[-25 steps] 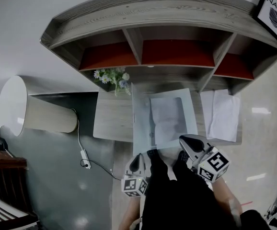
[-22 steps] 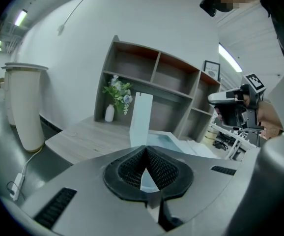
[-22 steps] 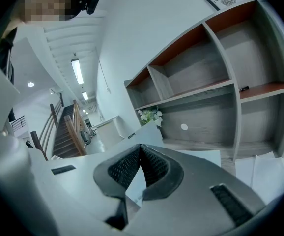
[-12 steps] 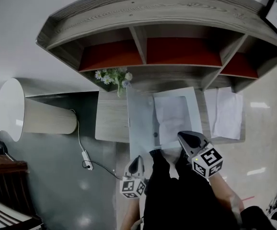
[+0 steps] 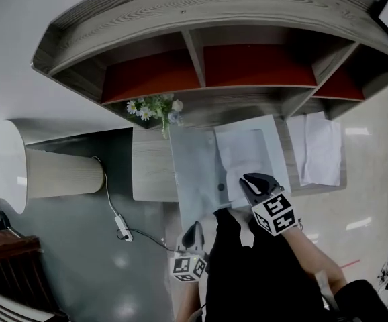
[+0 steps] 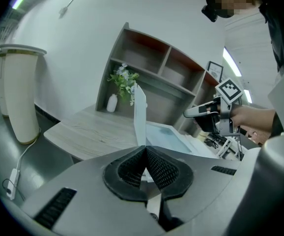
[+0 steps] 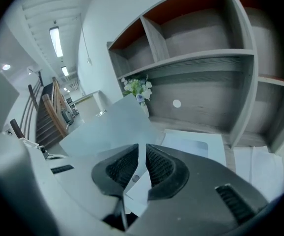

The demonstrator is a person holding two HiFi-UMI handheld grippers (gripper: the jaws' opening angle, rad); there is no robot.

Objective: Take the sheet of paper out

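On desk (image 5: pixel 152 174), left gripper (image 5: pixel 195 227) pinches folder cover (image 5: pixel 192 166) upright; right gripper (image 5: pixel 250 179) closed (nothing held) over sheet of paper (image 5: pixel 244 154).

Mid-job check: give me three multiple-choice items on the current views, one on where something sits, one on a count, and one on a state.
1. Where do the flowers stand?
A) on the desk, left of the folder
B) inside a shelf compartment
C) on top of the shelf

2. How many compartments of the shelf show red lining?
A) two
B) three
C) five

3. What is the left gripper doing?
A) open above the desk
B) shut on the flowers
C) shut on the folder's cover, which stands raised on edge

Answers:
1 A: the head view shows the flowers on the desk beside the folder, below the shelf.
2 B: three red panels show side by side in the head view.
3 C: in the left gripper view the jaws meet on the cover's lower edge.
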